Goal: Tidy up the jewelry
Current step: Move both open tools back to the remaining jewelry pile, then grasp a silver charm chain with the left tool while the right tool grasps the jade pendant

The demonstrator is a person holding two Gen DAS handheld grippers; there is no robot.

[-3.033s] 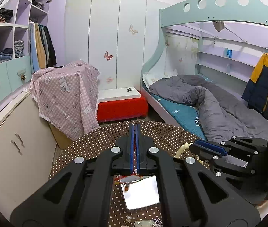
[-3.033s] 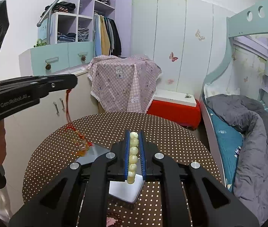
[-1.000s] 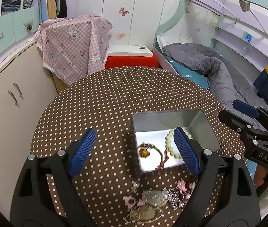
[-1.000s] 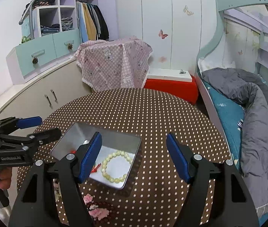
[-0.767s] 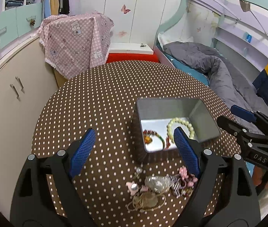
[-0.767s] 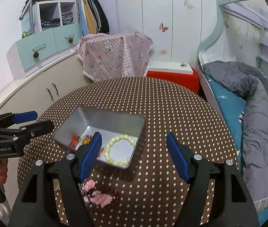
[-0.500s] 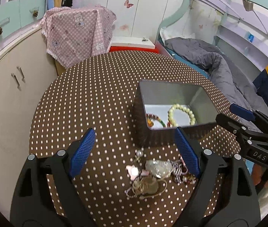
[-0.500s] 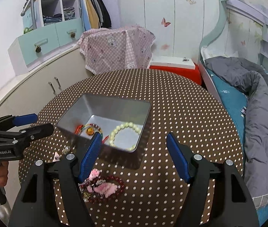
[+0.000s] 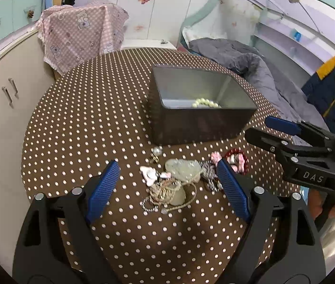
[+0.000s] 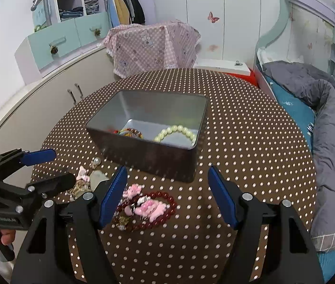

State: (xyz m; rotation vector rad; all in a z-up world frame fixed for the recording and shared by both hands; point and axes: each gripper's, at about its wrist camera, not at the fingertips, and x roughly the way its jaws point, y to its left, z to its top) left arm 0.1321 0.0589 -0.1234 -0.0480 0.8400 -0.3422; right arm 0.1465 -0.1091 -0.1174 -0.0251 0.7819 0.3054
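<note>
A metal tin (image 9: 203,123) (image 10: 148,151) stands on the round dotted table. In it lie a pale bead bracelet (image 10: 175,132) (image 9: 206,103) and a red and orange bracelet (image 10: 129,132). In front of the tin lies a jewelry pile: a pale green pendant (image 9: 182,168), a tangled gold chain (image 9: 167,194), a dark red bead bracelet (image 10: 153,209) with pink flower pieces (image 10: 148,206), and a pearl earring (image 9: 156,151). My left gripper (image 9: 167,189) is open above the chain and pendant. My right gripper (image 10: 167,193) is open above the red bracelet. Both are empty.
The table (image 9: 84,118) has a brown cloth with white dots. A cabinet (image 10: 49,94) stands to the left, a pink checked cover (image 10: 153,45) behind the table, and a bed with a grey duvet (image 10: 328,118) to the right.
Both grippers released their bracelets into the tin, opened, then pulled back and lowered toward the loose jewelry pile in front of the tin.
</note>
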